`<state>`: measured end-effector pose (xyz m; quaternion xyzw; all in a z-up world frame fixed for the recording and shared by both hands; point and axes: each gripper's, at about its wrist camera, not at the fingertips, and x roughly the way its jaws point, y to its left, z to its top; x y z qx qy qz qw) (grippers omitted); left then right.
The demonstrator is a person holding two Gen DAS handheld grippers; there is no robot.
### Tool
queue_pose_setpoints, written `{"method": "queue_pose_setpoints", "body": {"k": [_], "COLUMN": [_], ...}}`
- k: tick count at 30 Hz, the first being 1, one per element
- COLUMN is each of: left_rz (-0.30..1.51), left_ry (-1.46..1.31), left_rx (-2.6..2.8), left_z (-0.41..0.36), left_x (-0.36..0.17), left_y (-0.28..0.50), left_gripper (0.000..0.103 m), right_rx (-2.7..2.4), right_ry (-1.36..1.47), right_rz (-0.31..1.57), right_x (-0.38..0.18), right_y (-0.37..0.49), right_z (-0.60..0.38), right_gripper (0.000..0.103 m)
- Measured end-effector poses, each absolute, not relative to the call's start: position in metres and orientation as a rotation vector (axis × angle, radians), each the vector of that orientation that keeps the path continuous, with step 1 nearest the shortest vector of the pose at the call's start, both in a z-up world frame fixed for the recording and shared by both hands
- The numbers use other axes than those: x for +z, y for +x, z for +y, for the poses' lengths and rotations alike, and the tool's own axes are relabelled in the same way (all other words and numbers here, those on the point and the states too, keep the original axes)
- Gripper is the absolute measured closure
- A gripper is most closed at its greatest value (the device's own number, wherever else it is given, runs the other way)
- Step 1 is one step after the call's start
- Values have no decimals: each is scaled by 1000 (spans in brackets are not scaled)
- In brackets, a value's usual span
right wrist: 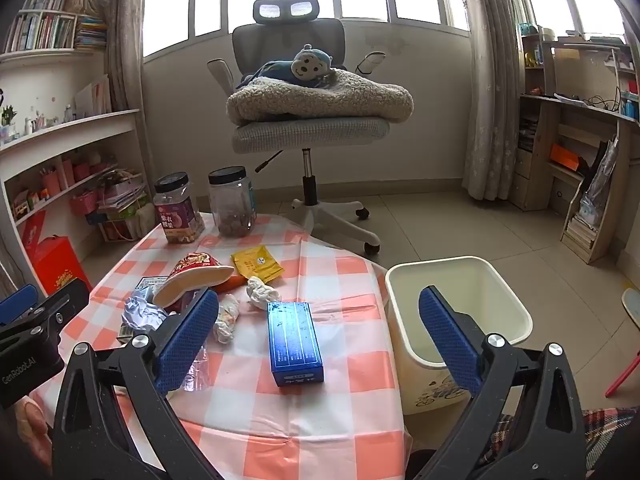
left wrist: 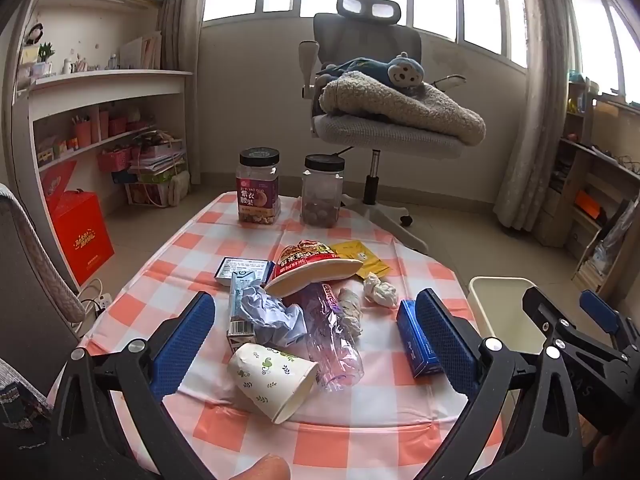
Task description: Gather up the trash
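I'm seeing a glossy plastic tablecloth (left wrist: pixel 192 240), a crumpled clear plastic bottle (left wrist: pixel 332 336), a matt paper cup (left wrist: pixel 272 376), a shiny blue cardboard box (right wrist: pixel 296 344), a smooth cream plastic bin (right wrist: pixel 460 280) and a fuzzy cloth blanket (right wrist: pixel 320 98).

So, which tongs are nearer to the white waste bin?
Right. The right tongs hang open with their outer finger over the waste bin rim; the left tongs hang open over the trash pile, further from it.
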<state>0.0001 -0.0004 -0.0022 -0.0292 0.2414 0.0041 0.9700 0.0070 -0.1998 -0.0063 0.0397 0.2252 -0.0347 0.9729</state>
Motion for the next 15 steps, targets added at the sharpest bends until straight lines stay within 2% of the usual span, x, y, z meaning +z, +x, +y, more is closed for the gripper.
{"method": "queue_pose_setpoints", "body": {"k": [15], "left_rz": [520], "left_ry": [-45], "left_rx": [10], "left_z": [-4], "left_x": [-9], "left_y": [7], "left_gripper": [6], "right_rx": [-58], "right_ry": [89], "right_rz": [475], "right_x": [-11], "right_y": [10], "right_z": [-197], "right_gripper": [7]}}
